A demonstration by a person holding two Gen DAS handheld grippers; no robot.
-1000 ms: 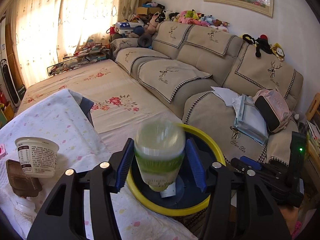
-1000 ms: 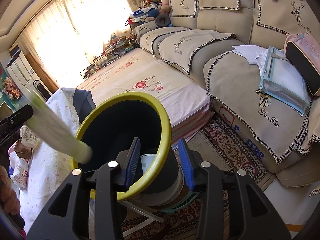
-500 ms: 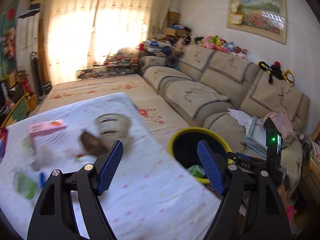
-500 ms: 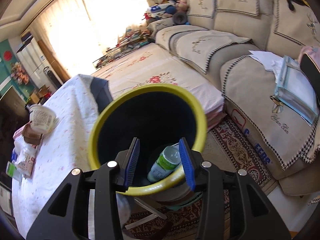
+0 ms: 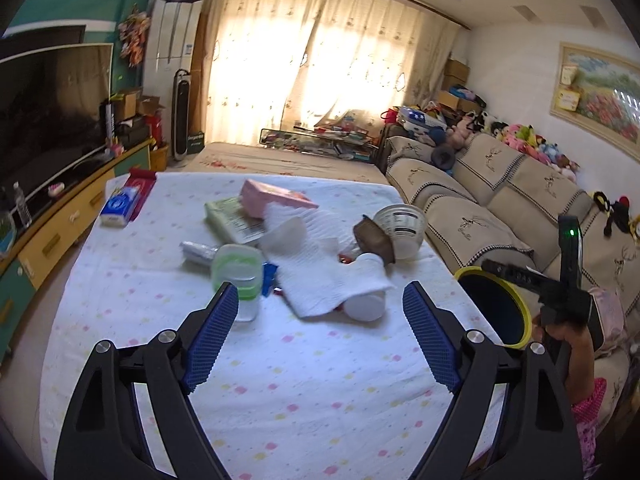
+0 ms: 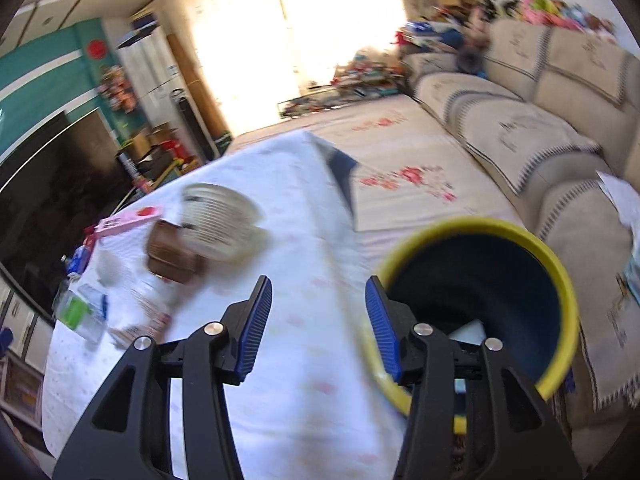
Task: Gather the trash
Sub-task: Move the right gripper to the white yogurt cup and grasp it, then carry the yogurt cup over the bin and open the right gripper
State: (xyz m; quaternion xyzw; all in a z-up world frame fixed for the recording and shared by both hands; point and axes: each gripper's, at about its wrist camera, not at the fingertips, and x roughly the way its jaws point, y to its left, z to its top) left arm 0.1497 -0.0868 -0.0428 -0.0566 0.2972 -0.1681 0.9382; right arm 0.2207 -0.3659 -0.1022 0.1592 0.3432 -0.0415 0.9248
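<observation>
Facing the white dotted cloth of the desk [image 5: 304,396] in the left wrist view, the left hand-held gripper [image 5: 320,332] is empty: a second ago its blue pads clamped a pale bottle with a green label over the bin, and its jaws have just been opening, standing wide now with only cloth between them. Ahead lies the remaining trash: a clear tub with a green lid [image 5: 237,276], a crumpled white paper towel [image 5: 320,268], a brown plastic tray [image 5: 376,238], a ribbed white paper cup [image 5: 402,226] and a pink flat box [image 5: 276,198]. The yellow-rimmed dark blue bin [image 5: 496,308] stands beside the desk's right edge. In the right wrist view, blurred by motion, the right hand-held gripper [image 6: 316,326] has swung off the bin [image 6: 476,304] toward the desk; its jaws have just been opening too, and nothing sits between them. One item seems done, so I judge the next pick is starting, likely with the nearest piece.
</observation>
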